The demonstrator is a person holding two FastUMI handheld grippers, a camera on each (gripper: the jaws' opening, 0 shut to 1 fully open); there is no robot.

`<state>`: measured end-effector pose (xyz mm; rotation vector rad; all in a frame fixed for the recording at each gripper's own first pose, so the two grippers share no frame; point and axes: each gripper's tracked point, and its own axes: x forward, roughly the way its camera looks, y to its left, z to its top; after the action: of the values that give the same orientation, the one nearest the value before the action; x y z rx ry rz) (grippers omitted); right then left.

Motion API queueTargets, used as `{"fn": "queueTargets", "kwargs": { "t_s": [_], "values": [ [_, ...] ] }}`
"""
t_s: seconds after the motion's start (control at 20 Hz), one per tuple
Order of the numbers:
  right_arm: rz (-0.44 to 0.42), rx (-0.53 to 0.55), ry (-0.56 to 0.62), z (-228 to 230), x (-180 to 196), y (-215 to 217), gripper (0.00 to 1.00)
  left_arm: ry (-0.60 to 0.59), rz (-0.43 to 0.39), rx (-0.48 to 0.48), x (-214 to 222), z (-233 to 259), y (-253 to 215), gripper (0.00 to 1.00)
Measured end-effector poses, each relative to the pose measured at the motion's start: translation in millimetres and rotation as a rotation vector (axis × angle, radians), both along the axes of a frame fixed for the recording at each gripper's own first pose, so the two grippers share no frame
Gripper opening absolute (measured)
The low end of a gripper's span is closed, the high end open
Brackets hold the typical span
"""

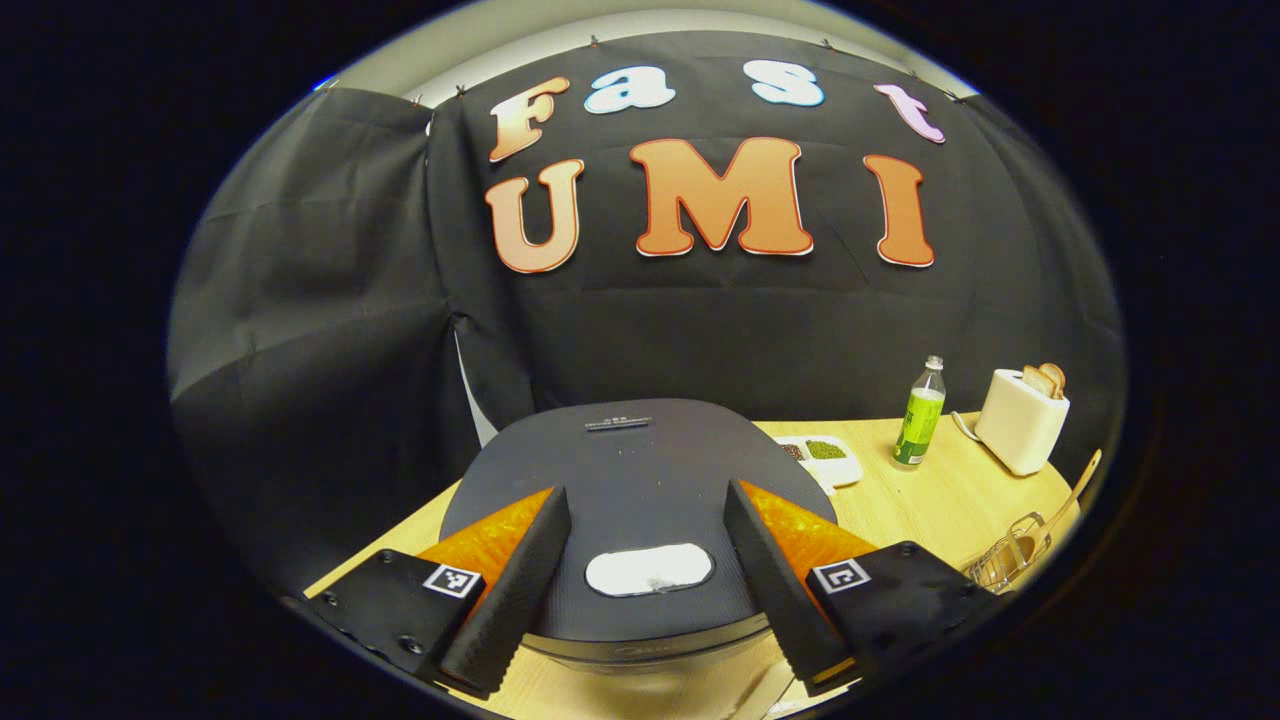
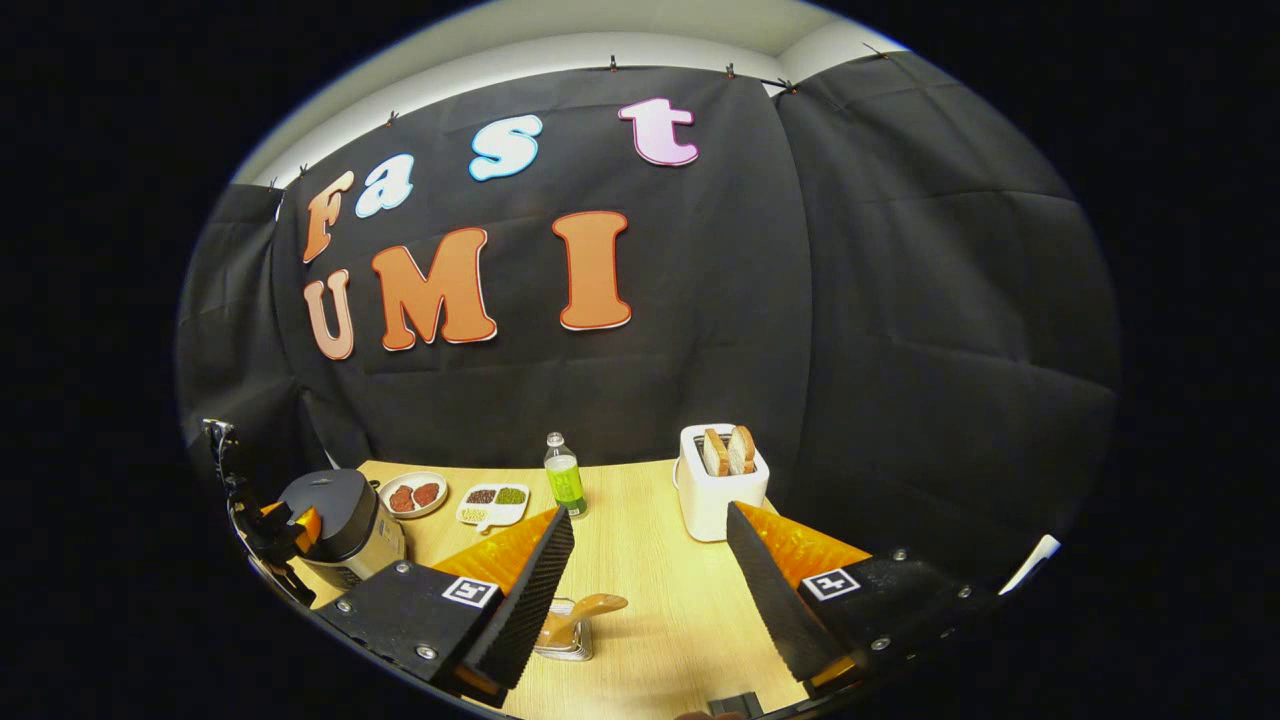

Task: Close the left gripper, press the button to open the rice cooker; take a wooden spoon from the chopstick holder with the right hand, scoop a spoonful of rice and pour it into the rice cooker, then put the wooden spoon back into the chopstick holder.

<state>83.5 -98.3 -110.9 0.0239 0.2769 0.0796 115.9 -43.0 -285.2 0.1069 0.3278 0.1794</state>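
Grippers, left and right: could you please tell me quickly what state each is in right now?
Left gripper: open, empty, over the closed rice cooker.
Right gripper: open, empty, above the wooden spoon.

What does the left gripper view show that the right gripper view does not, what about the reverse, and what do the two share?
The left gripper view offers the pale oval button on the closed rice cooker lid, close up between open fingers. The right gripper view offers a round plate of reddish-brown food and the left gripper at the cooker. Shared: the cooker, compartment tray, green bottle, toaster with bread, and wire chopstick holder with the wooden spoon in it.
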Motion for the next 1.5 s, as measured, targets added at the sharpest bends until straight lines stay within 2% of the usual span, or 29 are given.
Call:
{"fn": "queueTargets", "kwargs": {
  "t_s": [0.15,0.35,0.45,0.5,0.55,0.7,0.75,0.9,1.1,1.25,1.5],
  "values": [
    [0.001,0.007,-0.016,6.0,0.0,0.4,0.95,-0.004,-0.013,0.008,1.6,2.4,-1.7,0.99],
    [0.002,-0.012,-0.034,13.4,-0.3,-3.6,0.95,0.071,-0.003,0.076,-7.0,9.6,-1.6,1.00],
    [0.002,-0.012,-0.038,18.2,-0.3,-5.8,0.95,0.080,-0.028,0.062,-7.9,18.0,-11.1,0.97],
    [0.000,-0.014,-0.042,19.9,0.3,-6.4,0.95,0.071,-0.040,0.045,-8.2,29.6,-16.1,1.00],
    [-0.001,-0.016,-0.047,22.5,0.1,-8.3,0.95,0.061,-0.056,0.026,-10.5,44.0,-24.2,0.97],
    [-0.003,-0.020,-0.057,27.1,1.1,-11.5,0.95,-0.024,-0.106,-0.034,-11.3,111.4,-43.0,0.97],
    [-0.001,-0.021,-0.060,29.5,1.3,-11.6,0.95,-0.061,-0.124,-0.040,-11.3,138.5,-48.1,1.00],
    [0.001,-0.028,-0.076,42.5,1.0,-13.3,0.95,-0.114,-0.110,-0.008,-18.8,210.1,-41.3,0.98],
    [0.016,-0.047,-0.136,76.6,-2.8,-14.0,0.95,-0.230,-0.129,-0.128,-37.2,292.8,-44.6,1.00],
    [0.039,-0.048,-0.175,101.5,-4.4,-10.4,0.95,-0.281,-0.117,-0.128,-53.1,328.6,-27.3,1.00],
    [0.060,-0.078,-0.221,119.6,-10.0,-6.8,0.95,-0.316,-0.053,-0.098,-71.9,344.9,1.1,1.00]
  ]
}}
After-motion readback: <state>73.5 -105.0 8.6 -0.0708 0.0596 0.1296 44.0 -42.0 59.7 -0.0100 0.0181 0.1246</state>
